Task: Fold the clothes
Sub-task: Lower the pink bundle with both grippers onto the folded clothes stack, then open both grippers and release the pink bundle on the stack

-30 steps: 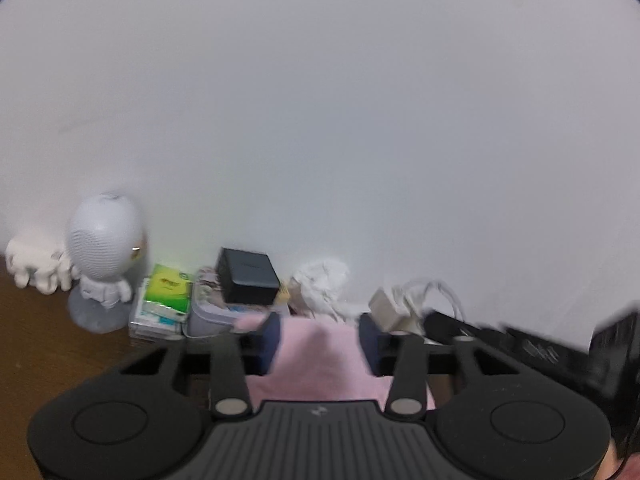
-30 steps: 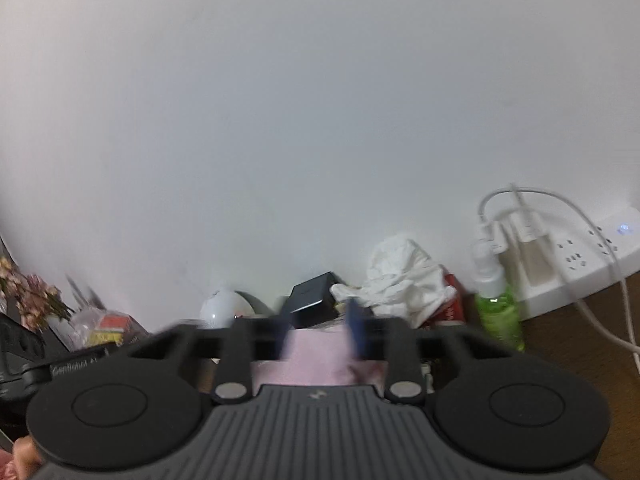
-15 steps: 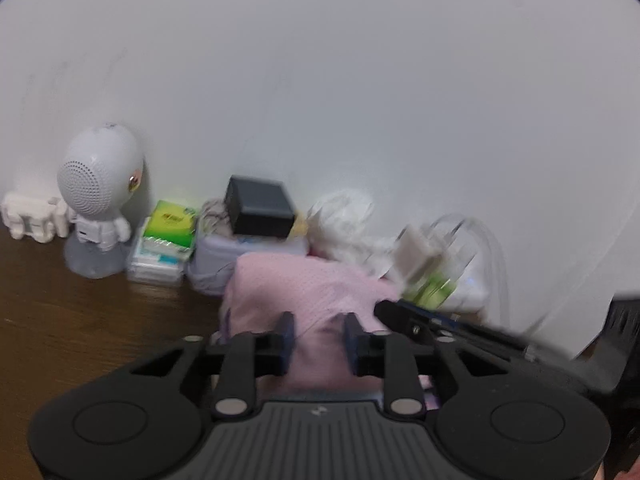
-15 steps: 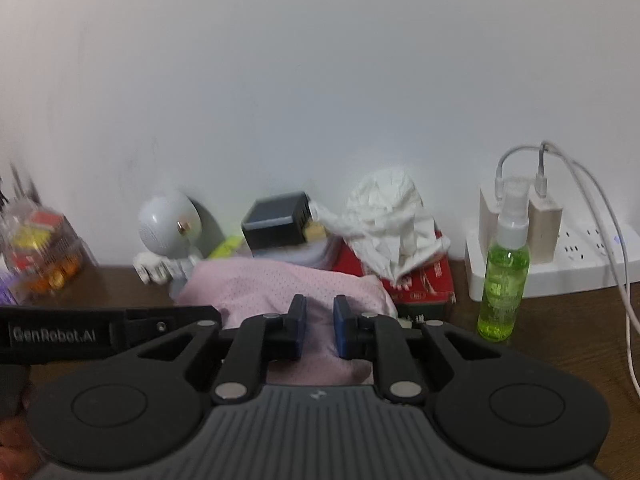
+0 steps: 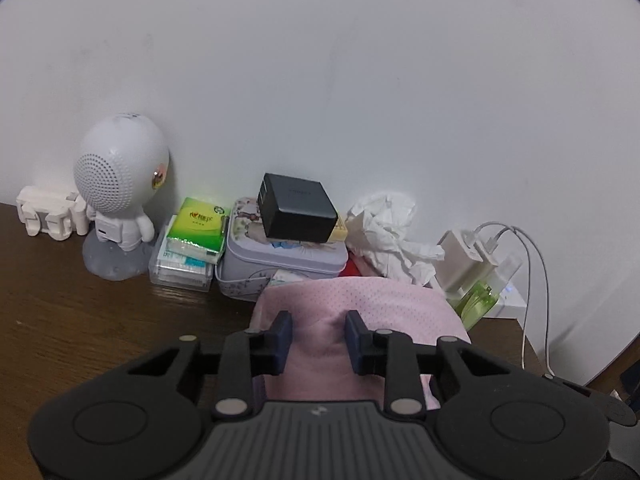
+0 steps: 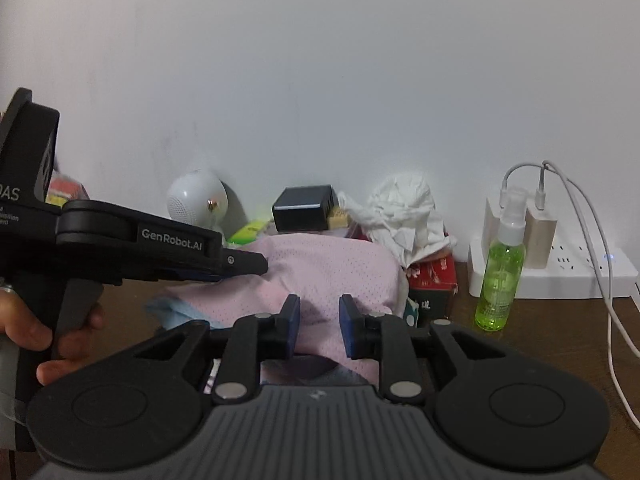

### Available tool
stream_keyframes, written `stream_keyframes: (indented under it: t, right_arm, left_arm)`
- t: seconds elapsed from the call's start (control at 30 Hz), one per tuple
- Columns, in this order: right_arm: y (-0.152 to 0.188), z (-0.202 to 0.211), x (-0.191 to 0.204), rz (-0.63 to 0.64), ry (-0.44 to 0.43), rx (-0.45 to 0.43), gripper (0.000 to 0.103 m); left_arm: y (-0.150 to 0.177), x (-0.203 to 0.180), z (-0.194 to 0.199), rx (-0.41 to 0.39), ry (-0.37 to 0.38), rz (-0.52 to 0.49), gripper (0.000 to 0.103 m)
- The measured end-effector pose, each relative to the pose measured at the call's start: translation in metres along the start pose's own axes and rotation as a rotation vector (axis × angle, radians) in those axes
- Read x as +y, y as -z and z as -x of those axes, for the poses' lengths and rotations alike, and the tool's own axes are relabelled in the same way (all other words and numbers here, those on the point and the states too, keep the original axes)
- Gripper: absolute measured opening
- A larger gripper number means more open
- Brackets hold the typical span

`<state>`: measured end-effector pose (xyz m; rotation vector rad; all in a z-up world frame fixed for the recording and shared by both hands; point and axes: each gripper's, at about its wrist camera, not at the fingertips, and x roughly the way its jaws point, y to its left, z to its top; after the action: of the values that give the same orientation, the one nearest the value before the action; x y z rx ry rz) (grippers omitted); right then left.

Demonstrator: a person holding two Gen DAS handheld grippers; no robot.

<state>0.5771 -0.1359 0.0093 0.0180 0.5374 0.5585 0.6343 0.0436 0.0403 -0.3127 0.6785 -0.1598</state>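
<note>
A dark wooden table [image 5: 60, 320] meets a plain white wall [image 5: 320, 80], clutter lined along it. The pink garment [image 5: 360, 308] lies bunched before a floral tin [image 5: 276, 264], seemingly long side along the wall. Left gripper [image 5: 318, 340] and right gripper [image 6: 319, 326] jaws stand parted, empty, over it; bare table shows left

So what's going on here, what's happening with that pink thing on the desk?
A person is folding clothes with a handheld gripper in each hand. A pink mesh garment lies bunched on the wooden desk, in front of the clutter along the wall. Both the left gripper and the right gripper sit over it with their jaws apart, fabric showing between the fingers, so neither is pinching the cloth right now.
</note>
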Motion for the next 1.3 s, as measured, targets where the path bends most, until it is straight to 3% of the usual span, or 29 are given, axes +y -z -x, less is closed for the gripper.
stream_keyframes:
  t: [0.13,0.2,0.3,0.33,0.43,0.53,0.67,0.73,0.8,0.83,0.87,0.93,0.97,1.0,1.03,1.3]
  right_arm:
    - [-0.01,0.021,-0.003,-0.024,-0.029,-0.084,0.036]
    - [-0.019,0.028,-0.007,-0.038,-0.027,-0.127,0.037]
    - [-0.036,0.019,-0.014,-0.081,-0.032,-0.128,0.037]
    - [-0.039,0.011,-0.016,-0.097,-0.038,-0.109,0.035]
    - [-0.04,-0.017,-0.021,-0.145,-0.051,-0.032,0.023]
    - [-0.026,-0.036,-0.024,-0.156,-0.022,0.019,0.022]
    - [-0.01,-0.04,-0.016,-0.089,0.01,0.003,0.022]
    - [-0.013,-0.036,-0.015,-0.092,0.009,-0.002,0.022]
    - [-0.018,-0.023,-0.015,-0.104,-0.009,-0.039,0.024]
    - [-0.02,-0.015,-0.014,-0.105,-0.017,-0.062,0.034]
    - [-0.022,-0.004,-0.012,-0.099,-0.021,-0.083,0.05]
    - [-0.025,0.018,-0.008,-0.08,-0.026,-0.123,0.066]
    - [-0.025,0.03,-0.006,-0.062,-0.026,-0.133,0.079]
    - [-0.023,0.04,-0.002,-0.05,-0.026,-0.136,0.086]
    - [-0.02,0.05,0.001,-0.037,-0.025,-0.139,0.101]
    - [0.017,0.117,0.023,-0.01,-0.014,-0.089,0.103]
  left_arm:
    - [-0.005,0.0,0.041,-0.112,0.044,-0.033,0.044]
    - [-0.004,-0.006,0.062,-0.141,0.061,-0.075,0.044]
    - [0.007,-0.018,0.068,-0.116,0.034,-0.146,0.04]
    - [0.012,-0.021,0.066,-0.102,0.022,-0.169,0.035]
    - [0.027,-0.028,0.057,-0.063,-0.011,-0.228,0.025]
    - [0.038,-0.028,0.044,-0.045,-0.026,-0.245,0.025]
    - [0.044,-0.032,0.039,-0.044,-0.04,-0.267,0.026]
    - [0.041,-0.032,0.048,-0.06,-0.029,-0.255,0.034]
    - [0.039,-0.03,0.065,-0.098,-0.017,-0.24,0.054]
    - [0.038,-0.03,0.074,-0.118,-0.012,-0.235,0.07]
    - [0.038,-0.03,0.084,-0.134,-0.011,-0.234,0.086]
    - [0.042,-0.028,0.104,-0.158,-0.011,-0.237,0.098]
    - [0.043,-0.027,0.115,-0.17,-0.011,-0.238,0.103]
    - [0.047,-0.026,0.124,-0.175,-0.015,-0.239,0.103]
    - [0.052,-0.025,0.132,-0.17,-0.023,-0.241,0.103]
    - [0.099,-0.019,0.194,-0.146,-0.078,-0.239,0.103]
